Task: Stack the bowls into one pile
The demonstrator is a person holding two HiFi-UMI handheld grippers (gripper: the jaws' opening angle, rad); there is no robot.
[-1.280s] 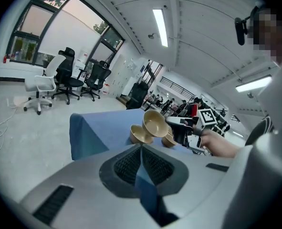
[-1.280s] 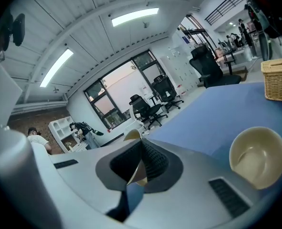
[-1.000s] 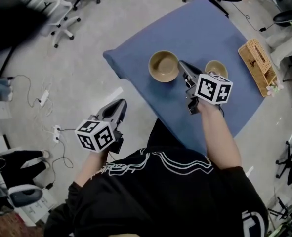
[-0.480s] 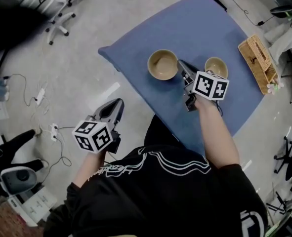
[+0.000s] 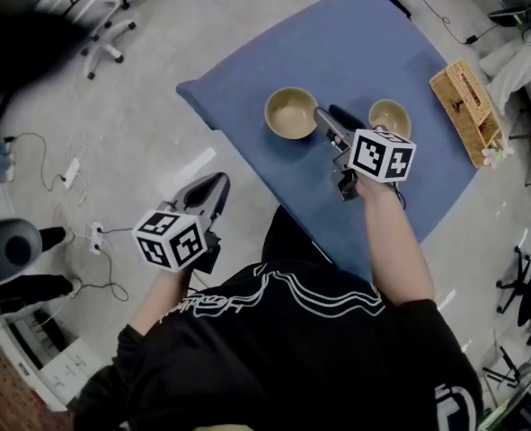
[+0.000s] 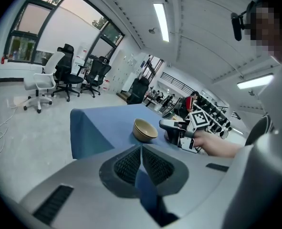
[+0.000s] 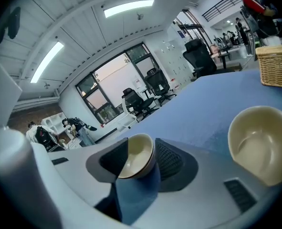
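Two tan bowls stand apart on the blue table (image 5: 364, 52). The larger bowl (image 5: 292, 113) (image 6: 144, 129) (image 7: 137, 155) is on the left and the smaller bowl (image 5: 390, 118) (image 7: 261, 142) on the right. My right gripper (image 5: 328, 115) (image 7: 141, 148) lies low between them, pointing at the larger bowl's right rim. Its jaws have just been opening and now stand open, with that bowl showing in the gap at the tips. The pads do not press on it. My left gripper (image 5: 213, 191) (image 6: 141, 149) hangs over the floor left of the table, shut and empty.
A wicker basket (image 5: 465, 106) (image 7: 276, 63) sits at the table's right edge. Office chairs (image 5: 103, 25) stand on the floor at the upper left. Cables and a power strip (image 5: 94, 236) lie on the floor beside my left gripper.
The right gripper's jaws have gone from shut to open beside the larger bowl. It has sunk slightly. The left gripper has stayed in place.
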